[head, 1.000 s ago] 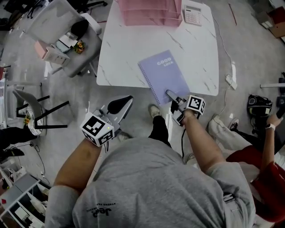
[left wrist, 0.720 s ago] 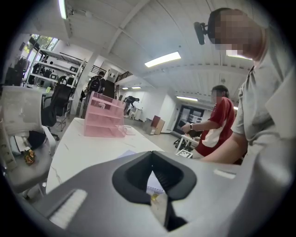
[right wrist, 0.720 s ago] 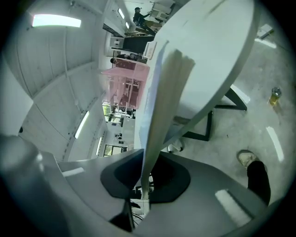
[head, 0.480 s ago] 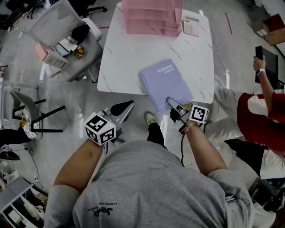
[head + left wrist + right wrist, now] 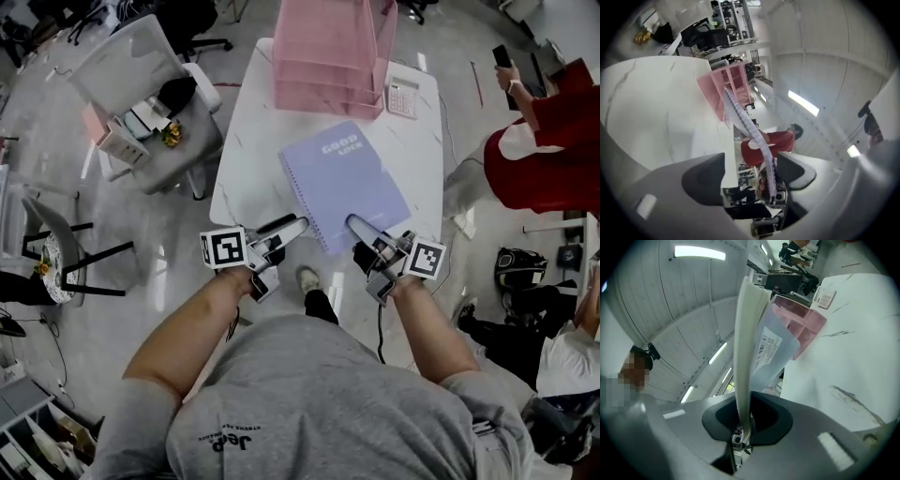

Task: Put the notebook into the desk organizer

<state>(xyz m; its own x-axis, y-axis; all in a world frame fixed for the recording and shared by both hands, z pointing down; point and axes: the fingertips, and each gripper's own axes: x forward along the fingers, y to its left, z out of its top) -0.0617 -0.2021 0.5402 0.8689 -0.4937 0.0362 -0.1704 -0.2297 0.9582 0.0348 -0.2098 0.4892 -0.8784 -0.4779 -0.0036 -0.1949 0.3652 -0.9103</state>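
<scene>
- A person lifts a lilac spiral notebook (image 5: 345, 183) toward the pink desk organizer (image 5: 328, 56). The notebook's near edge is raised and its far edge lies just short of the organizer's front.
- The right gripper (image 5: 354, 222) has its fingers, just closed, pinched tight on the notebook's near edge, and the cover and pages fan out above them.
- The left gripper (image 5: 296, 226) has fingers that have just been opening and now stand wide. The wire-bound spine runs between them, close to one pad, with no pinch on it.
- The step in hand looks to be steadying the notebook for the carry. It would likely go best if the left fingers closed on the spine first, since one corner grip lets the pages sag. The notebook could then be kept flat and fed far edge first into a tier.
- The organizer stands at the far end of the white marble surface (image 5: 253, 141). Nothing shows in its top tray, and the lower tiers cannot be seen into.
- A calculator (image 5: 403, 97) sits just beside the organizer.
</scene>
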